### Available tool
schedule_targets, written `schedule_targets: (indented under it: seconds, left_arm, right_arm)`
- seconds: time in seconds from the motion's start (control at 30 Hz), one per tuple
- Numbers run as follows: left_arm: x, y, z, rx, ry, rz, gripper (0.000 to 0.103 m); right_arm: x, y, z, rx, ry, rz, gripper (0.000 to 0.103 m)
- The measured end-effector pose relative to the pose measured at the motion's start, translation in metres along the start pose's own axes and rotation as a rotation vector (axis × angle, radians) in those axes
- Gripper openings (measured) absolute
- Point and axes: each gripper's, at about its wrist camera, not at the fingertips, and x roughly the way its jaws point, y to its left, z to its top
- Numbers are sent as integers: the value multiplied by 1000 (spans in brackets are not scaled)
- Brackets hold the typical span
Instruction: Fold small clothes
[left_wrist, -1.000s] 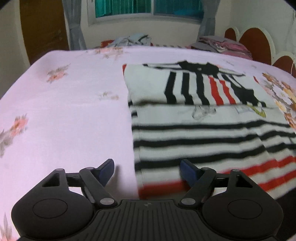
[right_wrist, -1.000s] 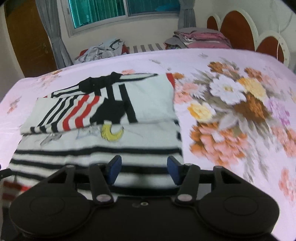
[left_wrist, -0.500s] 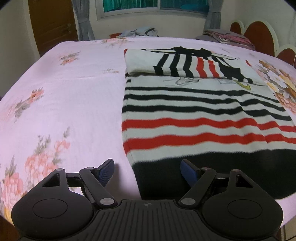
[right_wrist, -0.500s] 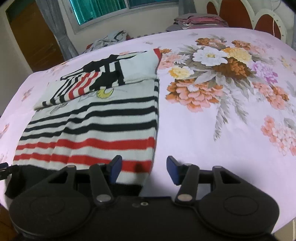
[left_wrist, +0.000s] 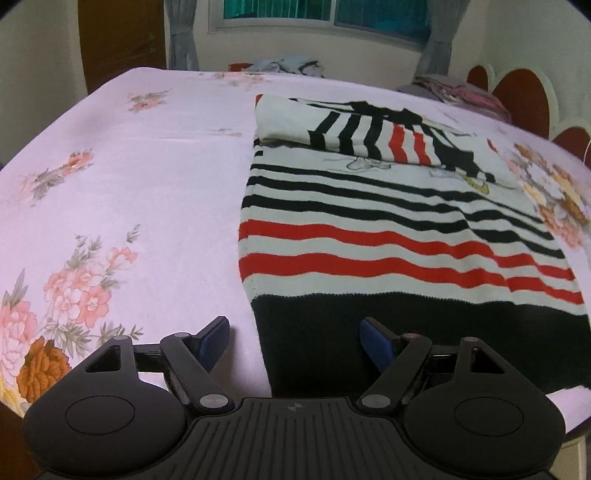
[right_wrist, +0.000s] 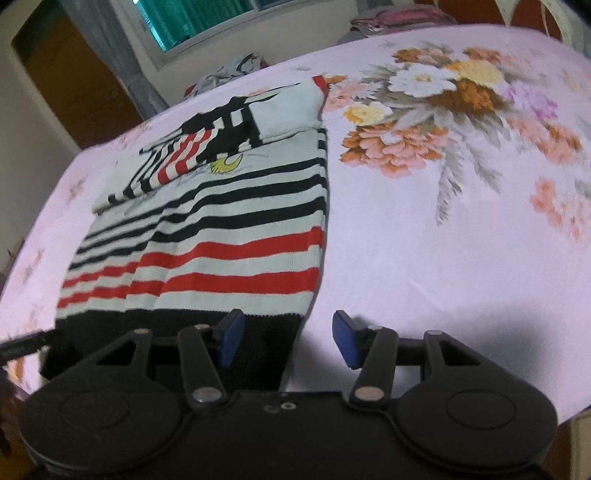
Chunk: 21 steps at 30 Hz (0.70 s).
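A small knitted striped garment lies flat on the pink floral bed, white with black and red stripes and a black hem band nearest me. Its far part is folded over onto the body. My left gripper hovers open over the hem's left corner, with the garment's left edge running between its blue pads. My right gripper hovers open over the hem's right corner, with the left pad above the black band and the right pad over bare sheet. Neither pad presses the cloth.
The pink floral bedsheet spreads wide on both sides of the garment. Loose clothes lie at the far edge under the window, a folded stack by the headboard. The bed's near edge lies just under the grippers.
Both grippers have drawn back toward the near edge of the bed, from over the garment's middle stripes to its black hem corners. Their jaws stayed open.
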Motion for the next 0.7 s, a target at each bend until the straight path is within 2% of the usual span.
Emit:
schedule_targets:
  seconds: [0.1,0.2,0.27,0.3,0.4,0.5,0.57,0.6,0.63,0.7]
  left_arm:
    - [1,0,-2,0,10,-6,77]
    - [4,9,-4,-57,30,-36,77]
    - [8,15,-7,-100,47,-52,72]
    - [10,17,-9,-114,60,-51,66]
    - [12,19,-9,-133,69,-65,65]
    - [16,20,-4,-160,73,-111,65]
    - [21,23,-1,-196,79,-167,65]
    - [23,23,0,-202,78,-184,64]
    - [24,22,-1,-198,79,-196,53]
    - [24,21,-2,-190,85,-206,51]
  right_arm:
    - [-2,-9,-1,47,-3,28,52]
    - [1,-16,-4,83,9,55,52]
    - [4,-20,-8,110,19,64,51]
    - [5,-21,-9,117,22,66,51]
    - [6,-22,-10,128,24,66,50]
    - [9,-22,-6,125,25,67,50]
    - [12,-24,-1,133,28,72,50]
    - [14,-25,1,143,27,74,50]
    - [15,-26,3,155,25,76,50]
    - [18,-32,6,195,29,85,50]
